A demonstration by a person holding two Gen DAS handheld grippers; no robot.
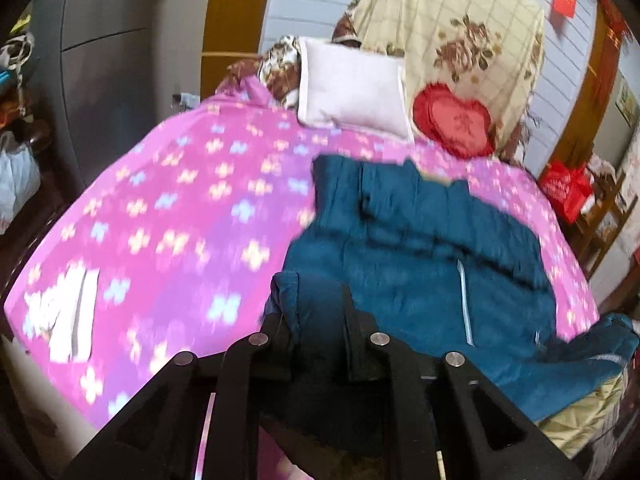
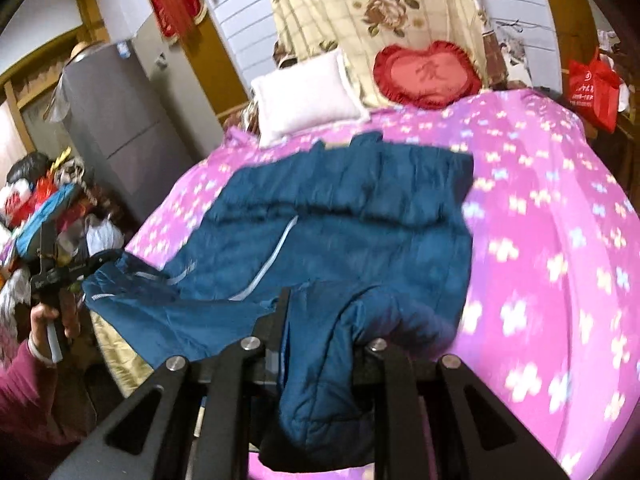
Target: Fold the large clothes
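The left gripper (image 1: 318, 312) has its jaws clenched on a fold of the teal jacket (image 1: 420, 248) at the garment's near edge. The right gripper (image 2: 320, 320) likewise grips a bunched, quilted part of the same jacket (image 2: 340, 216), which hangs down between its jaws. Beyond both sets of jaws the jacket spreads across the pink flowered bedspread (image 1: 180, 208), its pale zipper line running away from the jaws. Further off, past the jacket's far edge, a white pillow (image 2: 304, 100) and a red heart cushion (image 2: 424, 76) lean against a floral quilt (image 2: 360, 12).
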